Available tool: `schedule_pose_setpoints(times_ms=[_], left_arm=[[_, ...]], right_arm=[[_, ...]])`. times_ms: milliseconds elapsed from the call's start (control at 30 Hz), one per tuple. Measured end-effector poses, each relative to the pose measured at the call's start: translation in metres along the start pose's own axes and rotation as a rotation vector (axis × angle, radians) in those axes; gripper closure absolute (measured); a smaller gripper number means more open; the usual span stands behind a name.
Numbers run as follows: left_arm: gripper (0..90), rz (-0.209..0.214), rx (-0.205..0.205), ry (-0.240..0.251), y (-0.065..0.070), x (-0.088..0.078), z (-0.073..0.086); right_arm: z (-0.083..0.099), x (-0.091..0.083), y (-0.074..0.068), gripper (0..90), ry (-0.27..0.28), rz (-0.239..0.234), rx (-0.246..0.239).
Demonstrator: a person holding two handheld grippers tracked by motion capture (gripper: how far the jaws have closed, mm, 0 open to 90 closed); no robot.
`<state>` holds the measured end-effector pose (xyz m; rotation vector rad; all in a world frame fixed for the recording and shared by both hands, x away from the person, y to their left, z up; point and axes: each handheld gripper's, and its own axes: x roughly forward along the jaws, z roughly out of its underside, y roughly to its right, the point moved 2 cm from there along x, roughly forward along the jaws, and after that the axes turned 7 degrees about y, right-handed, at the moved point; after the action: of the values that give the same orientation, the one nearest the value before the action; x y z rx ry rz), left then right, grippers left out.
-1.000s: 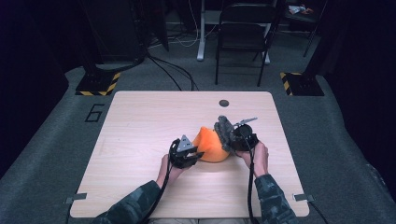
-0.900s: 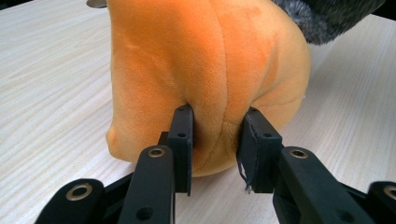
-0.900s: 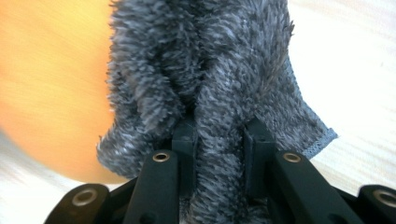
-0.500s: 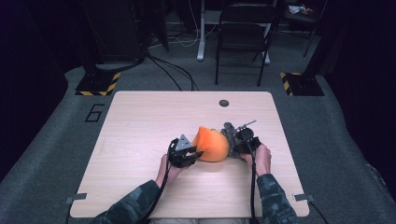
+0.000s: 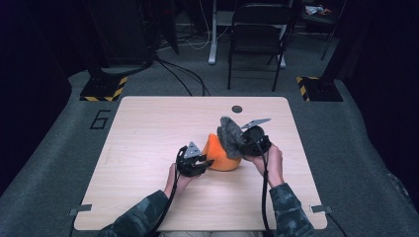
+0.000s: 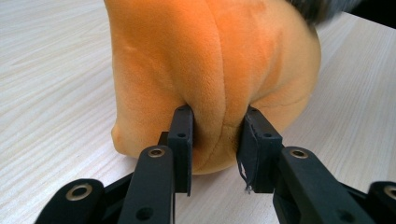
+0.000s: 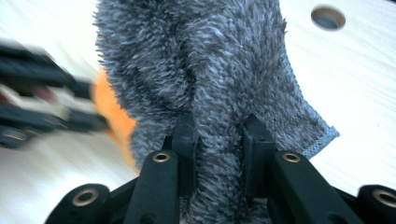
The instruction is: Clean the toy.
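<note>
Pinching orange plush [image 6: 210,70], left claw [image 6: 217,140]; right claw [image 7: 217,140] clamps grey cloth [image 7: 196,60].

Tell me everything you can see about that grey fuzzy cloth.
The grey fuzzy cloth looks like shaggy microfibre with a stitched hem along one edge. It is bunched and lifted above the wooden table, draping against the top of the orange plush. The right gripper pinches a fold of it between its jaws.

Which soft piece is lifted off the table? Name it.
The grey fuzzy cloth, pinched by the right gripper above the table. The orange plush rests on it.
</note>
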<state>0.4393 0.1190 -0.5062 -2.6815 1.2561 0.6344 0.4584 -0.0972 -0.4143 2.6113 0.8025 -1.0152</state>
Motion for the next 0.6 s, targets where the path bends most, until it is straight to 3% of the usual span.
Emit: schedule_pose_setpoints(times_ms=[67,200,300,400,500,600], left_arm=[[58.4,-0.018,0.039,0.001,0.002,-0.002,-0.003],[42.7,-0.048,0.104,-0.008,0.007,-0.003,-0.004],[36.5,-0.068,0.131,-0.025,0.007,0.003,0.000],[36.8,-0.080,0.167,-0.037,0.008,0.007,0.004],[46.9,-0.081,0.183,-0.033,0.008,0.008,0.004],[60.3,-0.078,0.166,-0.018,0.007,0.009,0.004]], right_arm=[[0.007,0.016,-0.006,71.1,-0.054,0.034,-0.034],[0.012,0.021,0.000,71.1,-0.037,0.020,-0.013],[0.014,0.023,0.005,71.1,-0.032,0.007,-0.001],[0.015,0.024,0.005,71.1,-0.026,0.004,0.005],[0.015,0.024,0.004,71.1,-0.029,0.018,-0.008],[0.014,0.023,0.006,71.0,-0.031,0.008,-0.010]])
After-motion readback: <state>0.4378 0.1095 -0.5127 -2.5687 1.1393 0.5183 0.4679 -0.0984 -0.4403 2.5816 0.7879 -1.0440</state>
